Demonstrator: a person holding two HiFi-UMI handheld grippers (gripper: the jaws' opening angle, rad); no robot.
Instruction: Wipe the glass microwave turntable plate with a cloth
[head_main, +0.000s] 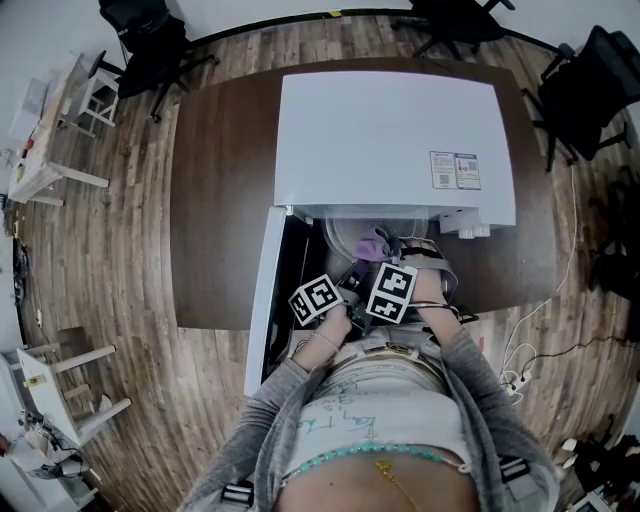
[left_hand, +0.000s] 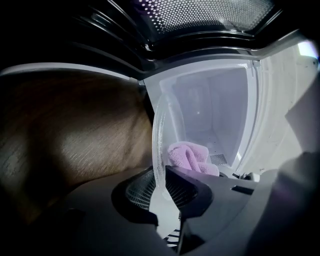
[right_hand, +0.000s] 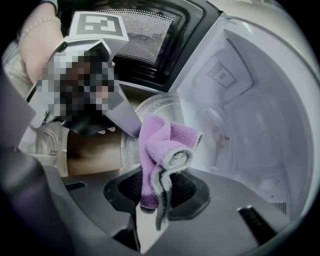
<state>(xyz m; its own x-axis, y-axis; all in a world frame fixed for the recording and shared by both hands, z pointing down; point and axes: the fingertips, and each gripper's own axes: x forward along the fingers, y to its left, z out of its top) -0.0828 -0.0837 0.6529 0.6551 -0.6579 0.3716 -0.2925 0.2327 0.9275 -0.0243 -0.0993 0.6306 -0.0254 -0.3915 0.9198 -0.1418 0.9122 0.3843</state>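
Microwave cavity (right_hand: 240, 115) behind, gripper views alone show left jaws pinching glass plate (left_hand: 159, 145), right jaws pinching cloth (right_hand: 160, 145)

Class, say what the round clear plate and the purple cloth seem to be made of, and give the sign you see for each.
The round clear plate: seemingly glass, smooth and glossy; it is see-through and its thick rim glints. The purple cloth: soft fleecy fabric, likely microfibre; fuzzy nap, limp folds.
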